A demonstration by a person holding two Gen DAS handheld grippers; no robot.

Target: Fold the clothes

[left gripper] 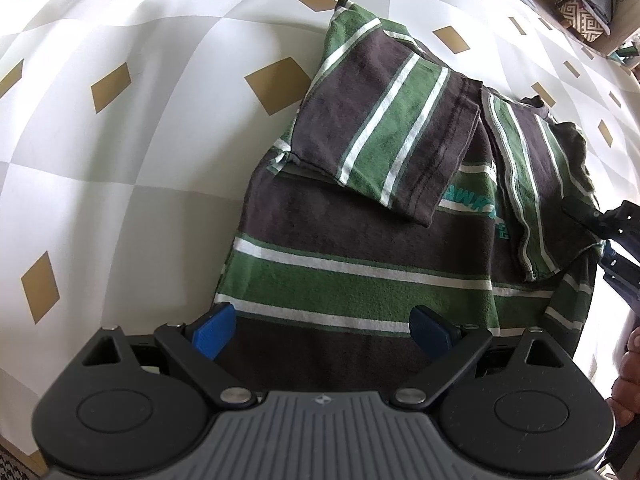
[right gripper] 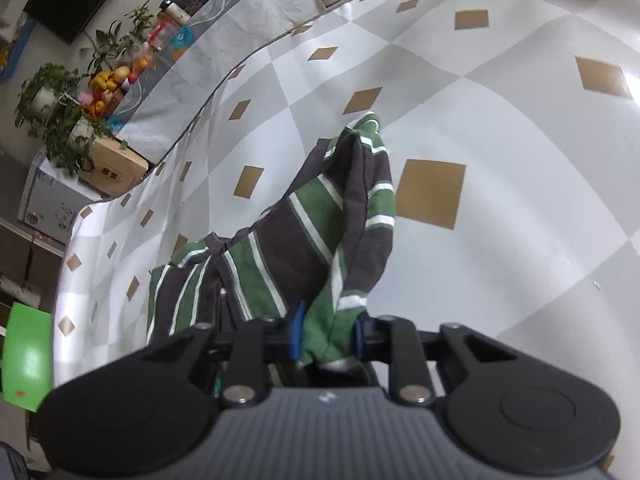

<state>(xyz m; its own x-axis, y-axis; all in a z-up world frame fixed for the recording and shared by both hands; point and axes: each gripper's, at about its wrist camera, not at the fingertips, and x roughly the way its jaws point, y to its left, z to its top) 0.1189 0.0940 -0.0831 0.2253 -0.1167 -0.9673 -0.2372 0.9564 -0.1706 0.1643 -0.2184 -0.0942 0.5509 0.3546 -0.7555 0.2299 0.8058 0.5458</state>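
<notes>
A striped T-shirt (left gripper: 360,248) in green, dark grey and white lies on the table, both sleeves folded in over its body. My left gripper (left gripper: 322,326) hovers open above the shirt's near hem, its blue pads wide apart and nothing between them. In the right wrist view my right gripper (right gripper: 326,334) is shut on a bunched edge of the T-shirt (right gripper: 304,240), and that fabric rises in a lifted fold toward the far side. The right gripper's dark frame (left gripper: 616,224) shows at the right edge of the left wrist view.
The table wears a checked grey-and-white cloth with tan diamonds (left gripper: 120,140). A person's hand (left gripper: 628,368) shows at the right edge. Beyond the table's far left edge stand a shelf with plants and fruit (right gripper: 100,80) and a cardboard box (right gripper: 116,168).
</notes>
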